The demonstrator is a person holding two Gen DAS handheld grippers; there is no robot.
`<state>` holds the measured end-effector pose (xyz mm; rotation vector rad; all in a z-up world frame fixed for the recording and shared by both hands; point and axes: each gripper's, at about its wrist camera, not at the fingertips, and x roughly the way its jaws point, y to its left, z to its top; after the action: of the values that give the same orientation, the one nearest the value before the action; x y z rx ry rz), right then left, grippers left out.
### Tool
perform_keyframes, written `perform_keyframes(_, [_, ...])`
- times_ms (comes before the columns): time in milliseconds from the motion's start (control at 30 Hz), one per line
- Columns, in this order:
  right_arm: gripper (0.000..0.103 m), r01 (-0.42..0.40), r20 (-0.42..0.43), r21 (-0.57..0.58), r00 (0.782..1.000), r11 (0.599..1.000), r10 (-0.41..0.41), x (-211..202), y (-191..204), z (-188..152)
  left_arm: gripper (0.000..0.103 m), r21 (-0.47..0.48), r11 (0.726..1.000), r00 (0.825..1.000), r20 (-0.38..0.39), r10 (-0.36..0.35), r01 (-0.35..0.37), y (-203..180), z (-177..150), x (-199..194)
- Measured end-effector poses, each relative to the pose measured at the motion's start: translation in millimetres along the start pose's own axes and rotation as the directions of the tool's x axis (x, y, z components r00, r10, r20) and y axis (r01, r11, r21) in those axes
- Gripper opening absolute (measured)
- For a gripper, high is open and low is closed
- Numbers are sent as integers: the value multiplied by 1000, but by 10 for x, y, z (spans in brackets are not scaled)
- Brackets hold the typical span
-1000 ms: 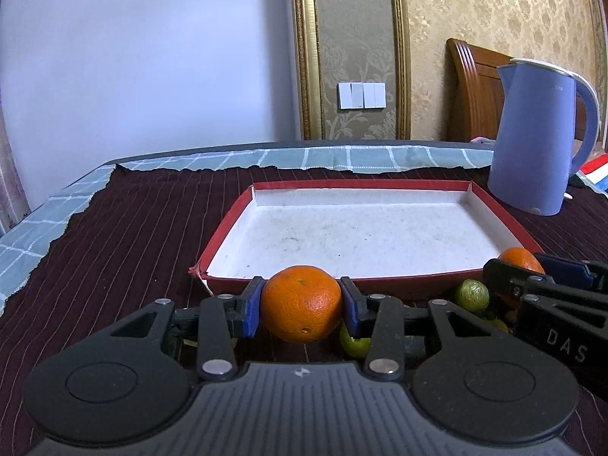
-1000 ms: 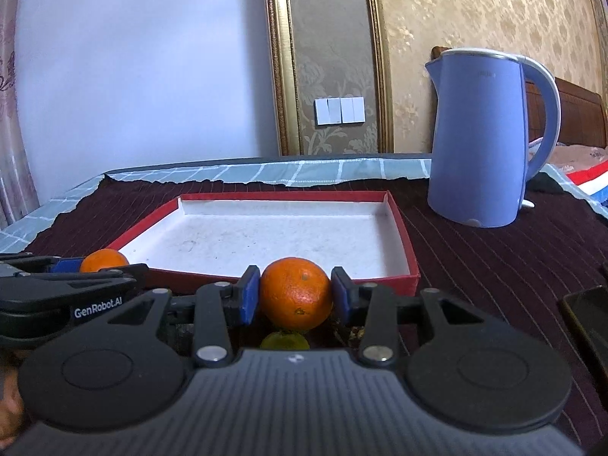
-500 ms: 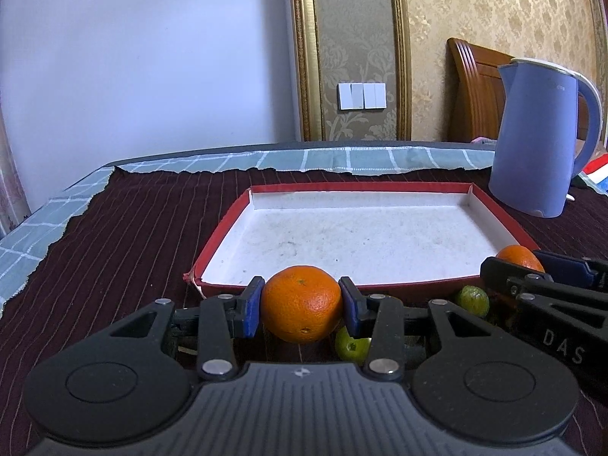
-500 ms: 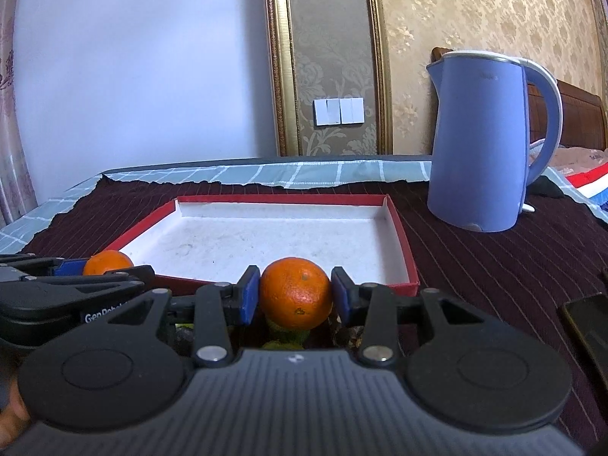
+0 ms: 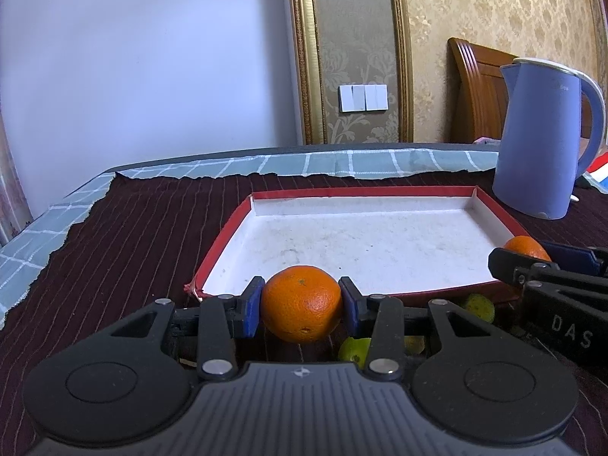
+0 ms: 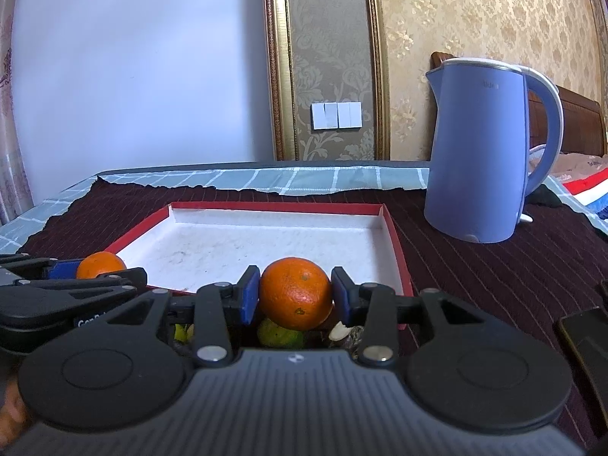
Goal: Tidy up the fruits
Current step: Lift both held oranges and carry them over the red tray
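Observation:
My left gripper (image 5: 302,306) is shut on an orange (image 5: 301,304), held just above the near rim of the red tray (image 5: 224,239) with a white inside. My right gripper (image 6: 295,296) is shut on a second orange (image 6: 295,293) over the tray's near right corner (image 6: 395,250). Each gripper shows in the other's view: the right one (image 5: 528,250) with its orange, the left one (image 6: 99,264) with its orange. Small green citrus fruits (image 5: 353,347) (image 6: 279,334) lie on the cloth below the grippers.
A blue electric kettle (image 5: 543,140) (image 6: 486,152) stands right of the tray. A dark striped cloth (image 5: 125,250) covers the table over a light checked one. A dark flat object (image 6: 587,338) lies at the right edge.
Both grippers have risen and moved forward with their oranges. The tray's near rim now sits lower in both views, and the tray's floor shows behind the oranges.

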<state>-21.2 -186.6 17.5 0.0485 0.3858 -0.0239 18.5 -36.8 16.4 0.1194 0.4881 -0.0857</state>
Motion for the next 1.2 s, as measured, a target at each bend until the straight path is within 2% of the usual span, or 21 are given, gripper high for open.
perform_keyframes(1200, [39,1,-26,-52,1000,999,-2,393,-69,206,41,38,999,998,-57,36,-34,-51,276,540])
